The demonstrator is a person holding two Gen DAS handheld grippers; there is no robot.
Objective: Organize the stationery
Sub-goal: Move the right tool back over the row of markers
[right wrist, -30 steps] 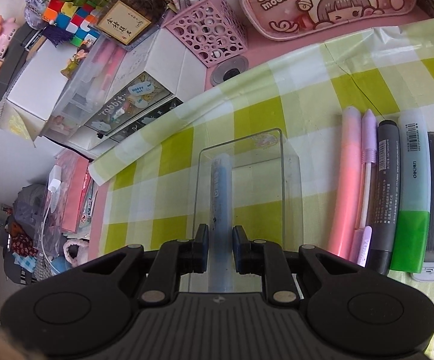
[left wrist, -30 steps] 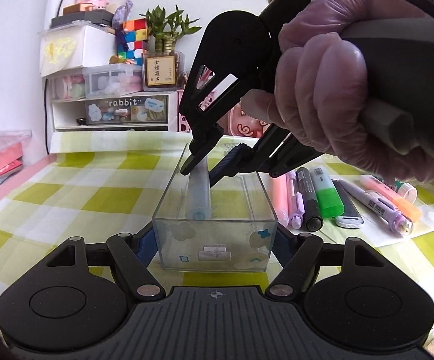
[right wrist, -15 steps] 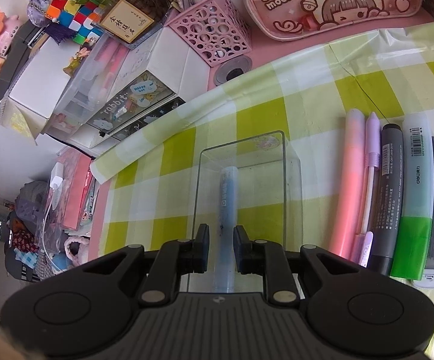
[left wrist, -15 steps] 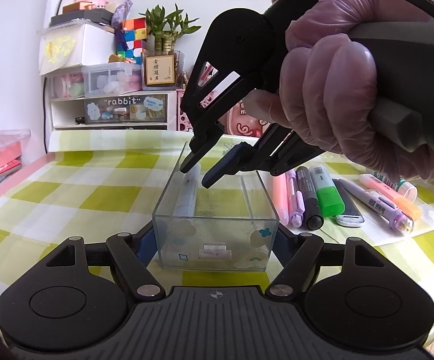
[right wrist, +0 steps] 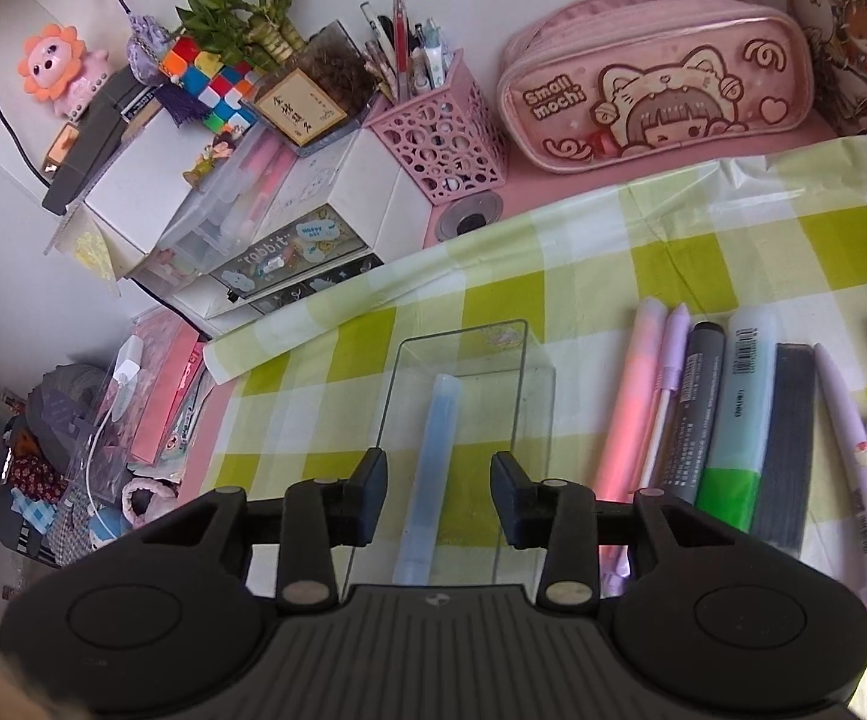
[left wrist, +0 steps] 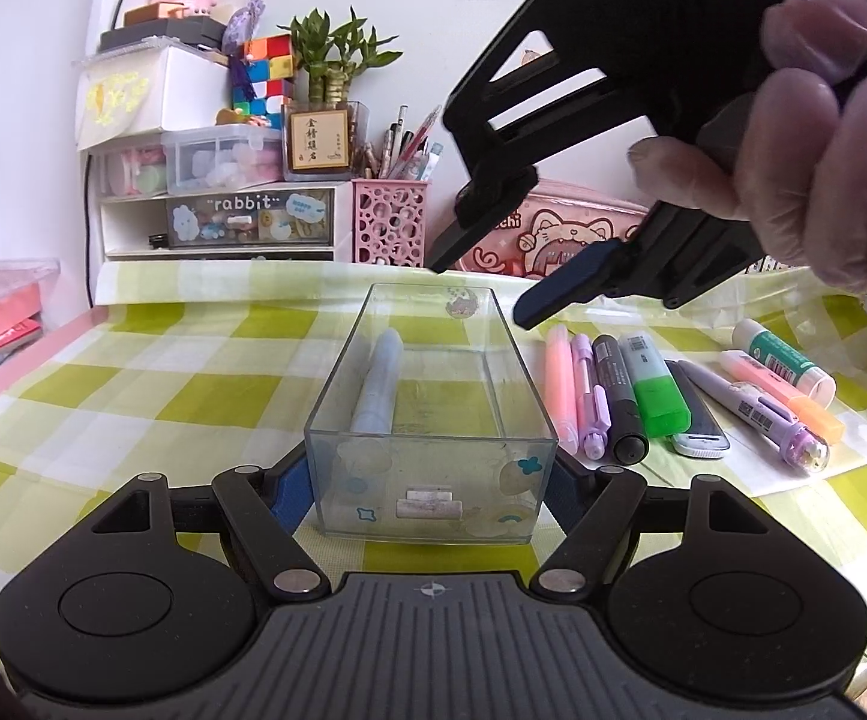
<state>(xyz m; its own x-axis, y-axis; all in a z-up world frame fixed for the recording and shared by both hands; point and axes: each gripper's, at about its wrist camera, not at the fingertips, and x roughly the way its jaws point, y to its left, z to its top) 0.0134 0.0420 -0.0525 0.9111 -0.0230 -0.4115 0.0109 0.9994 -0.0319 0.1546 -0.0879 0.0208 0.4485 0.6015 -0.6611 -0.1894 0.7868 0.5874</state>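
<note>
Pale blue marker point(left wrist: 379, 381) flat on floor of clear plastic tray point(left wrist: 529, 384), along its left wall, nothing gripping it; tray near end clasped between fingers of left hand-held gripper point(left wrist: 430, 483), clenched on both side walls; right hand-held gripper point(right wrist: 438, 495) above tray, spread wide, empty, seen from left wrist view raised over far right corner point(left wrist: 481, 285).

Right of tray, in a tight row on white paper: pink highlighter point(left wrist: 559, 384), lilac pen point(left wrist: 589, 402), dark grey marker point(left wrist: 619, 396), green-capped highlighter point(left wrist: 655, 390), flat black case point(left wrist: 697, 414); further right, purple multi-pen point(left wrist: 757, 414), orange highlighter point(left wrist: 787, 390), glue stick point(left wrist: 784, 354).

Desk point(left wrist: 151, 384) under green-and-white check cloth; behind, pink mesh pen cup point(left wrist: 390, 219), pink cat pencil pouch point(right wrist: 655, 78), "rabbit" drawer unit point(left wrist: 247, 219), puzzle cube point(left wrist: 265, 69), bamboo plant point(left wrist: 337, 57).
</note>
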